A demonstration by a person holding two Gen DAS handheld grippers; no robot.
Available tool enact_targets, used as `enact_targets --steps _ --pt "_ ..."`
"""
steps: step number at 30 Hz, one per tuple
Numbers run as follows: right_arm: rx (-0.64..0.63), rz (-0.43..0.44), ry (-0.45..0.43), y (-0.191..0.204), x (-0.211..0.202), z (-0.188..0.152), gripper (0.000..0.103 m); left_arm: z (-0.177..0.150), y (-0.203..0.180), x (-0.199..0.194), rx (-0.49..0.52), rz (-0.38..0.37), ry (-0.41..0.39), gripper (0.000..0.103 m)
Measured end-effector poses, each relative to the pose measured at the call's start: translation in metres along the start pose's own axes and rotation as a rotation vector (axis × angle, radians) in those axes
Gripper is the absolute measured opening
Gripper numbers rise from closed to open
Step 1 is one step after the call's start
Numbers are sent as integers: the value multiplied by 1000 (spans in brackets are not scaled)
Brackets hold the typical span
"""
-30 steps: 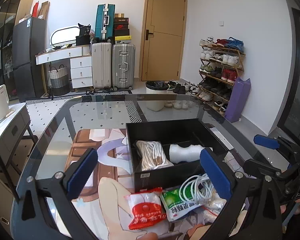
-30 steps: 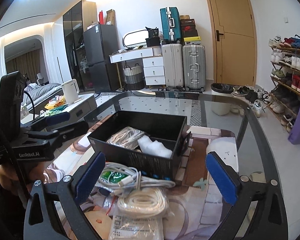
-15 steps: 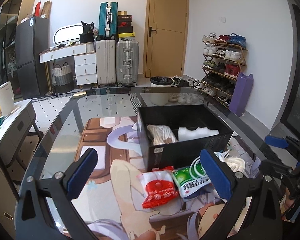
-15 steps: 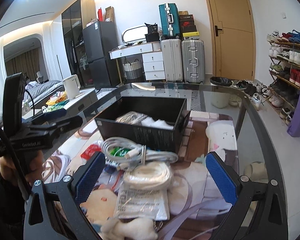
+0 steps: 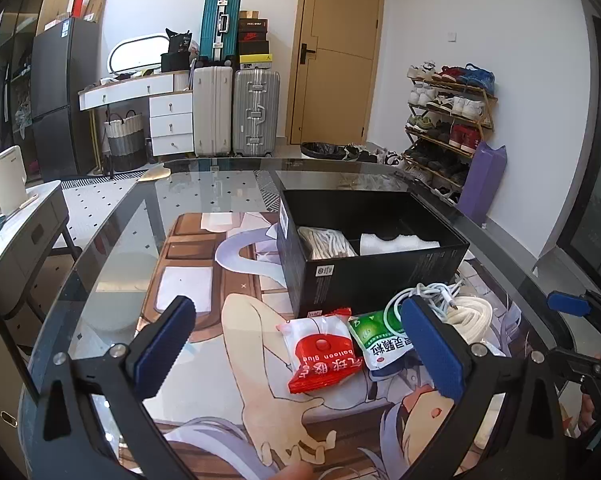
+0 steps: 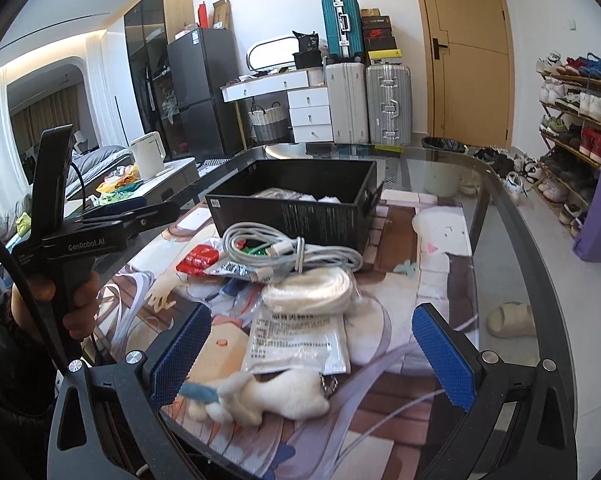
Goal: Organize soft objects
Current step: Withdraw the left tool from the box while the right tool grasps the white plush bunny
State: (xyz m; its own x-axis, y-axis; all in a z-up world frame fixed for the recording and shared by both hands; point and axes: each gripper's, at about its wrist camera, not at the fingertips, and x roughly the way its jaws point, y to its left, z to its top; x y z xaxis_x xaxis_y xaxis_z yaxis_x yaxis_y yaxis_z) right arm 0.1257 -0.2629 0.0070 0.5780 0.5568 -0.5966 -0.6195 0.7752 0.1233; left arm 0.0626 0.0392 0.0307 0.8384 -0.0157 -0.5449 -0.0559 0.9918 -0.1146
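A black box [image 5: 380,272] [image 6: 300,210] stands on the glass table and holds a bag of white cord [image 5: 327,243] and a white soft roll [image 5: 398,243]. In front of it lie a red packet [image 5: 323,354] [image 6: 198,258], a green packet [image 5: 380,346], a grey cable coil [image 6: 288,254], a white rope bundle [image 6: 310,292] [image 5: 470,316], a flat white pouch [image 6: 296,346] and a white plush toy [image 6: 268,398]. My left gripper [image 5: 300,350] is open above the packets. My right gripper [image 6: 310,354] is open, with the plush toy lying between its fingers.
A printed mat [image 5: 204,280] covers the glass table [image 5: 112,236]. The left gripper's body [image 6: 92,232] shows at the left of the right wrist view. A side table with a kettle [image 5: 8,178] stands left; suitcases, a door and a shoe rack stand behind.
Both grippers have pulled back from the box toward the near table edge. The flat pouch and plush toy have come into the right wrist view. Both grippers stay open.
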Motion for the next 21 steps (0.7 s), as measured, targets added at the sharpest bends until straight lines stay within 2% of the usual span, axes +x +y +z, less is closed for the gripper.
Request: enact_targets --steps 5,21 --pt "-17 -6 22 1 -3 -8 102 -3 -1 2 5 0 9 103" --pt "-43 62 84 18 4 -32 102 -13 -7 -2 9 24 34 103"
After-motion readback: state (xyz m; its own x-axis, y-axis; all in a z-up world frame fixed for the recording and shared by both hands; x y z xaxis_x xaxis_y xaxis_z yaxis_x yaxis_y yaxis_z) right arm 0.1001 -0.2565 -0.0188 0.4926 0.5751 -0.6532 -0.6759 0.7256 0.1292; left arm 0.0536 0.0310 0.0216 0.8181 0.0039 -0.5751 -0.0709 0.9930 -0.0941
